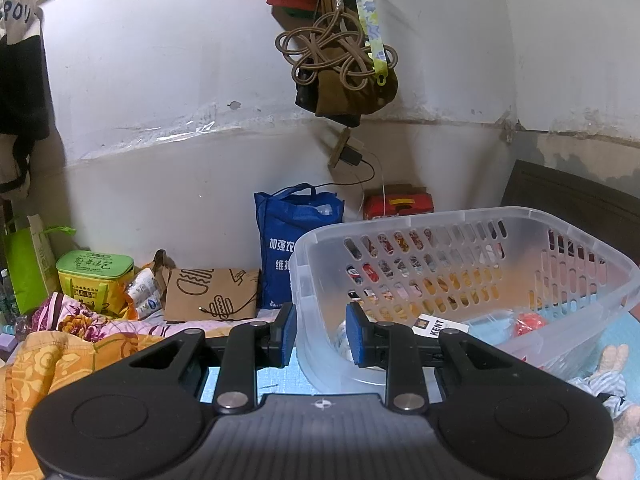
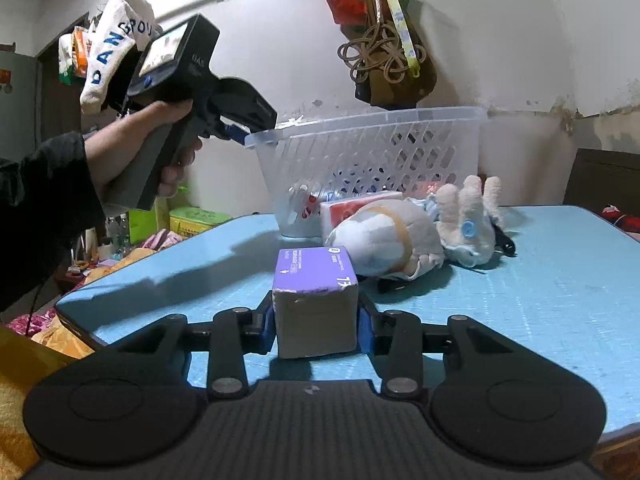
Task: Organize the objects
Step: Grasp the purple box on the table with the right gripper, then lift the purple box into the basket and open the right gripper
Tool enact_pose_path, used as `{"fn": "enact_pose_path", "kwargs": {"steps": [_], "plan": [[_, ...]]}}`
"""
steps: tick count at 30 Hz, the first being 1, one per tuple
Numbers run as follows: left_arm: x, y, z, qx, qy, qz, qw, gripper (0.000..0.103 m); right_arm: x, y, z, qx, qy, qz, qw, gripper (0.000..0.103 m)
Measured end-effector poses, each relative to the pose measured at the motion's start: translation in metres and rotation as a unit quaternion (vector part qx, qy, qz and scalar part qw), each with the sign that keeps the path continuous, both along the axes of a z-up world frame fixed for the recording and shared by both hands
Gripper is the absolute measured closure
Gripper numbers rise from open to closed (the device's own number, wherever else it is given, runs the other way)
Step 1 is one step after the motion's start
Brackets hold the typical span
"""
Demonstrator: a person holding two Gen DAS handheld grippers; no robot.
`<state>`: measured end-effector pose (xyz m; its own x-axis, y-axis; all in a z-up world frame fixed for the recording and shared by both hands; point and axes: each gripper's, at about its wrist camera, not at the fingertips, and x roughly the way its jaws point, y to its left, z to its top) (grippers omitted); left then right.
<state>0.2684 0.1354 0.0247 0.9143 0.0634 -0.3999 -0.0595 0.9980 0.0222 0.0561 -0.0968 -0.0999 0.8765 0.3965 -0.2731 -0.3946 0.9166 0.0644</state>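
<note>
The right tongs are gripping a purple box on the blue table; the left tongs are pinching the clear basket wall.

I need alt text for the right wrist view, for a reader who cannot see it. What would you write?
The right gripper is closed on a purple-topped box standing on a blue table. Behind the box lie a plush toy and a clear plastic basket. At left, a hand holds the left gripper at the basket's rim.
</note>
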Motion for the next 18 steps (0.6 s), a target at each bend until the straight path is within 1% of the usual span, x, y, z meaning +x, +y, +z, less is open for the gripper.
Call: {"fn": "enact_pose_path", "kwargs": {"steps": [2, 6, 11, 18], "plan": [[0.0, 0.0, 0.0, 0.0, 0.0, 0.001, 1.0, 0.071, -0.003, -0.008, 0.003, 0.009, -0.008, 0.001, 1.0, 0.061], [0.0, 0.001, -0.001, -0.001, -0.002, 0.002, 1.0, 0.071, -0.006, -0.024, 0.009, 0.011, -0.019, -0.02, 1.0, 0.06], [-0.001, 0.0, -0.002, -0.001, -0.002, 0.003, 1.0, 0.071, -0.003, -0.043, 0.006, 0.015, -0.015, -0.055, 0.998, 0.06], [-0.001, -0.001, -0.002, 0.0, -0.002, 0.004, 1.0, 0.071, 0.001, -0.061, 0.005, 0.02, -0.012, -0.084, 0.996, 0.061]]}}
